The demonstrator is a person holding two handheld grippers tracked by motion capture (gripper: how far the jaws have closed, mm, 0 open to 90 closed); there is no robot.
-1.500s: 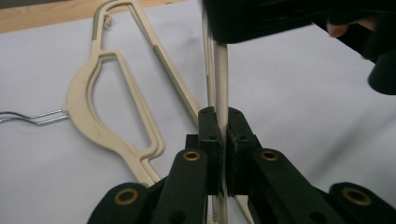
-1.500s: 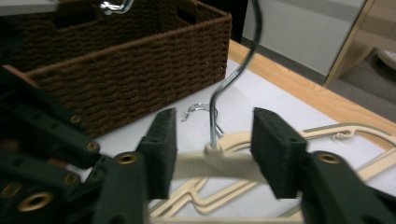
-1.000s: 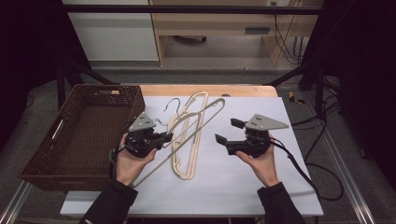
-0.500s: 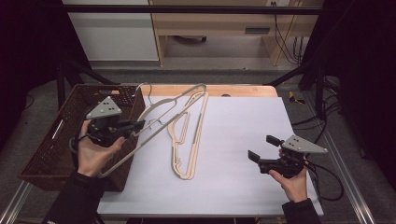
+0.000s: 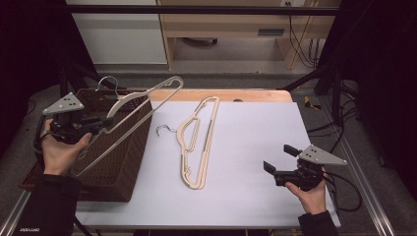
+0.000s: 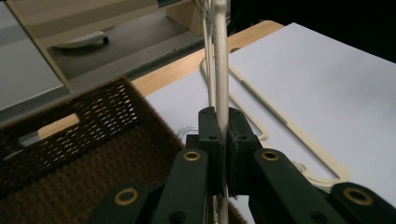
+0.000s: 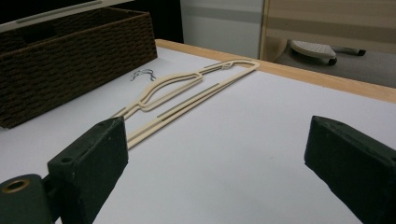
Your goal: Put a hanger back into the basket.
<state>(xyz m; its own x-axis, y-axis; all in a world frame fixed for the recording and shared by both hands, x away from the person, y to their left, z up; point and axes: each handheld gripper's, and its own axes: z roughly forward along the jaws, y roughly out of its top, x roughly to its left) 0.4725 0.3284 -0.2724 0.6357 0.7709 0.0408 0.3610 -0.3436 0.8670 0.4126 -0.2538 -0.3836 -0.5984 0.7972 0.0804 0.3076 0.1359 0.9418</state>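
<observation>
My left gripper (image 5: 101,123) is shut on a bar of a cream plastic hanger (image 5: 142,101) and holds it tilted in the air over the brown wicker basket (image 5: 123,162). In the left gripper view the pads (image 6: 208,135) pinch the hanger's thin bar (image 6: 220,56). More cream hangers (image 5: 199,142) lie stacked flat on the white table cover, metal hook pointing left. My right gripper (image 5: 279,158) stands open near the front right of the table; its jaws have just been opening, with nothing between them (image 7: 215,154). The lying hangers (image 7: 187,93) are ahead of it.
The wicker basket (image 7: 70,46) stands at the table's left side. The white cover (image 5: 255,123) lies over a wooden tabletop whose far edge (image 5: 221,94) shows. Cables trail off the right gripper past the table's right edge (image 5: 344,191).
The left gripper has carried the hanger left and upward from the table's middle to over the basket. The right gripper has moved right and toward the front, and its jaws stand wider.
</observation>
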